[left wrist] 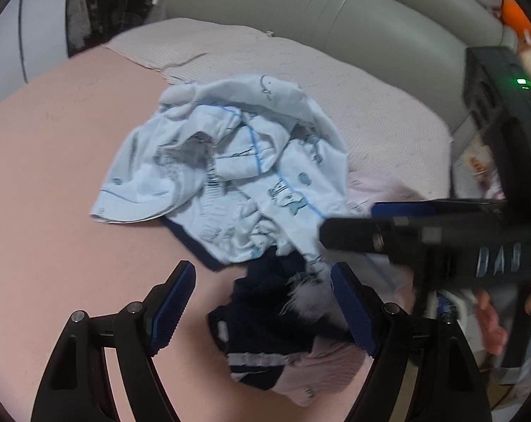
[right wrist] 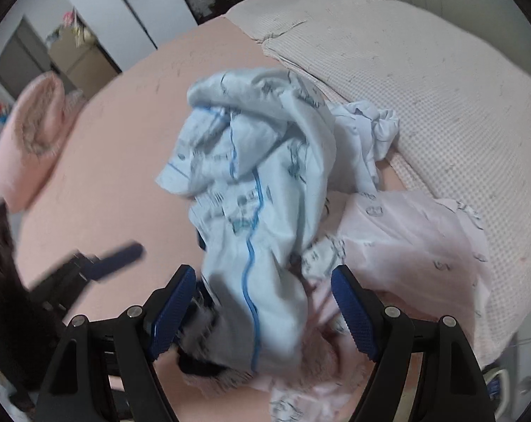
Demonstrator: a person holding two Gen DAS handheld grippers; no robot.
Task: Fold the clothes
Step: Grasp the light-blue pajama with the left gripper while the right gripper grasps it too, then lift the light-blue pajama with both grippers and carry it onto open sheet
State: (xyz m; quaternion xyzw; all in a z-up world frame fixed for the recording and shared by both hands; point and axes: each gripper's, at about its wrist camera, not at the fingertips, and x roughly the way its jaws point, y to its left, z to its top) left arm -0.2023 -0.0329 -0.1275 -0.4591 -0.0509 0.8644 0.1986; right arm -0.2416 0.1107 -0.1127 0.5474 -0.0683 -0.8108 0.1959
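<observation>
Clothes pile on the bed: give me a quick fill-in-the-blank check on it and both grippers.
1. The light blue garment has ____ piping.
2. Both the left gripper and right gripper have jaws that are ____.
3. The pink garment lies to the blue one's ____ in the right wrist view.

Missing: blue; open; right

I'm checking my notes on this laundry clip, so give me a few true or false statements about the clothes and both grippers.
1. The light blue printed garment lies crumpled, not folded. True.
2. The left gripper is clamped on the navy garment. False: its jaws stand open, with the navy cloth between them.
3. A pale pink printed garment lies beside the blue one. True.
4. The right gripper is shut. False: it is open.
5. The clothes lie on a wooden table. False: on a pink bed sheet.
</observation>
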